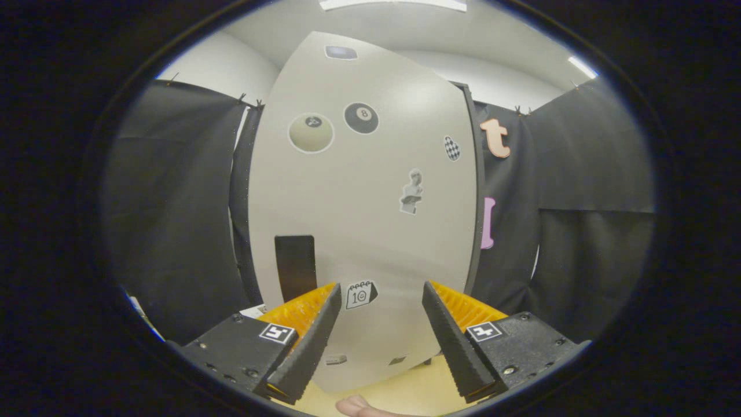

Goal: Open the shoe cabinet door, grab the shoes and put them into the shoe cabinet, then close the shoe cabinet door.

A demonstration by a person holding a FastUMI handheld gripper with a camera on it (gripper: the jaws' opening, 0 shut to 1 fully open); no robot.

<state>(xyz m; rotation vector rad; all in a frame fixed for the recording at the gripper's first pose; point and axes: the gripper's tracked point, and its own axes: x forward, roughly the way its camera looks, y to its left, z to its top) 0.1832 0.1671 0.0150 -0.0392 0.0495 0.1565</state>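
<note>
Seemingly early on, the gripper (379,301) is facing the cabinet door (370,220) with fingers spread and gripping nothing, leaving opening, shoe loading and closing undone.

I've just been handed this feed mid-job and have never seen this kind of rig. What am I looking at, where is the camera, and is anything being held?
There is no robot arm here. A person carries a hand-held two-finger gripper, and the fisheye camera rides on it, looking forward along the fingers, so straight edges bow. The two wedge shapes at the bottom are those fingers; they stand apart with nothing between them, so nothing is held. A fingertip of the person peeks in below them.

Just ahead stands the shoe cabinet door, a pale panel that looks shut, dotted with stickers: an eight ball, a plain ball, a bust and a small calendar between the fingertips. The dark rectangle just beyond the left finger may be the handle, though I cannot be sure. Black cloth forms the booth's wall, and the floor is yellowish.
</note>
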